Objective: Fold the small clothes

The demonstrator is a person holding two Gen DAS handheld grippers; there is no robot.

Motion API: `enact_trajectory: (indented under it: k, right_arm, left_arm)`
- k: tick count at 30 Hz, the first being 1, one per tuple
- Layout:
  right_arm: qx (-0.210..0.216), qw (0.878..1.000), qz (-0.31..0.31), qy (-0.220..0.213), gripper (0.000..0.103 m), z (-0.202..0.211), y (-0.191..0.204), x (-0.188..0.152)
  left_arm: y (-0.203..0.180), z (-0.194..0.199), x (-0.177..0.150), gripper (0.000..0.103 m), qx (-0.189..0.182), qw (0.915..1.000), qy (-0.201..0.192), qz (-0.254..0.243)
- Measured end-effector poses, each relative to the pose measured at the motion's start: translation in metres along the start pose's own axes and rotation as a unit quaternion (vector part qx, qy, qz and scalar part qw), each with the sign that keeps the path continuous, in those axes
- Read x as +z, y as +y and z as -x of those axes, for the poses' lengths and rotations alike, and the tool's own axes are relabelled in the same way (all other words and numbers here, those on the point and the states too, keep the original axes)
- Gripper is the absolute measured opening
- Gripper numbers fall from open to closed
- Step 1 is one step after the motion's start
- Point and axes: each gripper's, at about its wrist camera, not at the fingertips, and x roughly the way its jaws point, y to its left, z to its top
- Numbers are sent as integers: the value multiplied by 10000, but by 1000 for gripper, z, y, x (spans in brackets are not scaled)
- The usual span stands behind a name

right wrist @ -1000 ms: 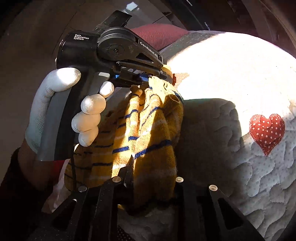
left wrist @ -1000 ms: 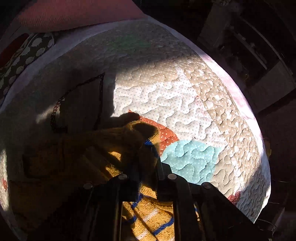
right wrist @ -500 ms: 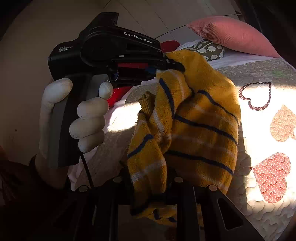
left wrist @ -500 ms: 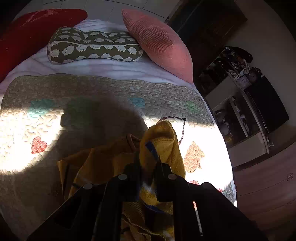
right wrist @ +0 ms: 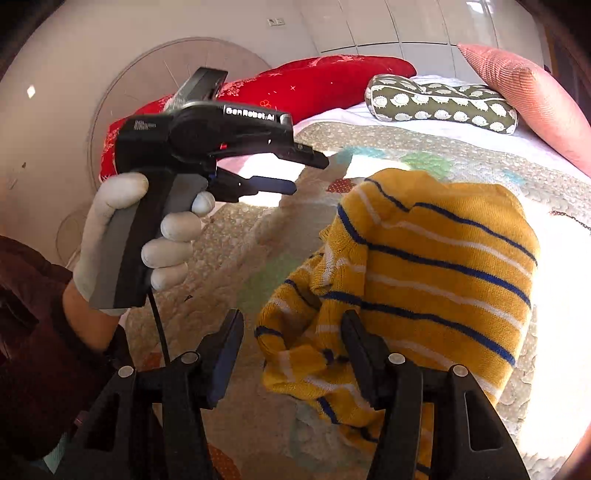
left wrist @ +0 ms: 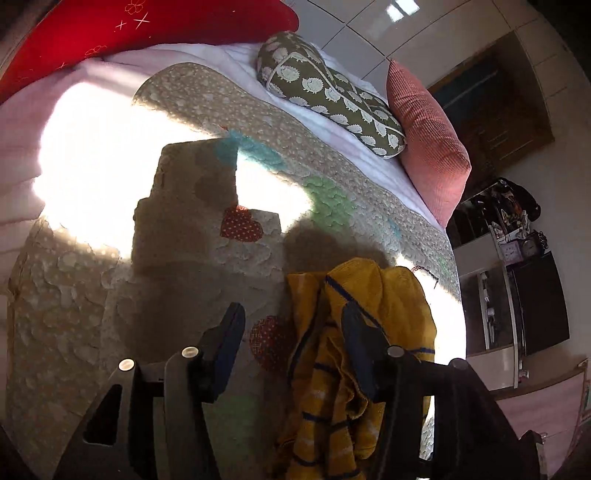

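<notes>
A small yellow knit garment with blue and white stripes (right wrist: 436, 258) lies bunched on the quilted bedspread (right wrist: 229, 240). It also shows in the left wrist view (left wrist: 369, 332), low and right. My right gripper (right wrist: 291, 343) is open; the garment lies by its right finger, not clamped. My left gripper (left wrist: 291, 336) is open above the quilt, with the garment draped against its right finger. The left gripper also shows in the right wrist view (right wrist: 310, 173), held in a white-gloved hand, jaws apart and empty.
A red pillow (left wrist: 110, 33), a green patterned bolster (left wrist: 332, 92) and a pink cushion (left wrist: 428, 140) lie at the head of the bed. Dark shelves and furniture (left wrist: 517, 280) stand past the bed's right edge. Strong sunlight patches cross the quilt (left wrist: 92, 155).
Both grippers were shut on the yellow garment and holding it up; now both have opened and the garment has dropped onto the quilt. The left gripper has swung toward the pillows.
</notes>
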Motion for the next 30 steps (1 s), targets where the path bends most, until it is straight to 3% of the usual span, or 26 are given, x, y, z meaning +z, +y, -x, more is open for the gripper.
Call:
enact_trajectory:
  k: [2,7,10,13,15,18,19,21,22,26,30]
  right_arm:
    - [-90,9997,-73,-205,59,19,-7,8]
    - [-961,9951,-18,-223,59,21,-18,51]
    - [-1050,9945,-35,53,59,-7,-36,93]
    - [-1214,9908,-145,587,59,-50,-59,129]
    - [-1245,9855,-336,1101,59,-80,-77,135]
    - [-1502,9748,-314,1620,59,-117,-86,130]
    - [-1536,9733,-299,1681,56,-123,-87,127]
    - [-1571,9734,-298,1643,7,-126,-86,127]
    - [-1561,9739,-287,1621,7,-125,-85,129]
    - [-1874,9739,-22,1279,5,-119,-78,150]
    - [-1886,9766,-229,1004,1,-118,-85,173]
  left_arm:
    - [7,10,-15,52,38,10000,-66,-13]
    - [4,34,-65,52,36,9994,-317,-150]
    - [-6,47,-92,52,-61,9987,-493,-93]
    - [-25,56,-111,56,91,9967,-752,-286]
    - [-38,50,-120,71,257,9956,-735,-526]
    - [-47,31,-133,74,435,9941,-549,-824]
    - [-47,24,-136,72,427,9941,-445,-888]
    - [-42,11,-138,27,496,9947,-226,-868]
    - [-35,3,-136,9,600,9954,-50,-740]
    - [4,-7,-129,5,240,9995,158,122]
    - [10,-8,-135,5,150,9996,118,219]
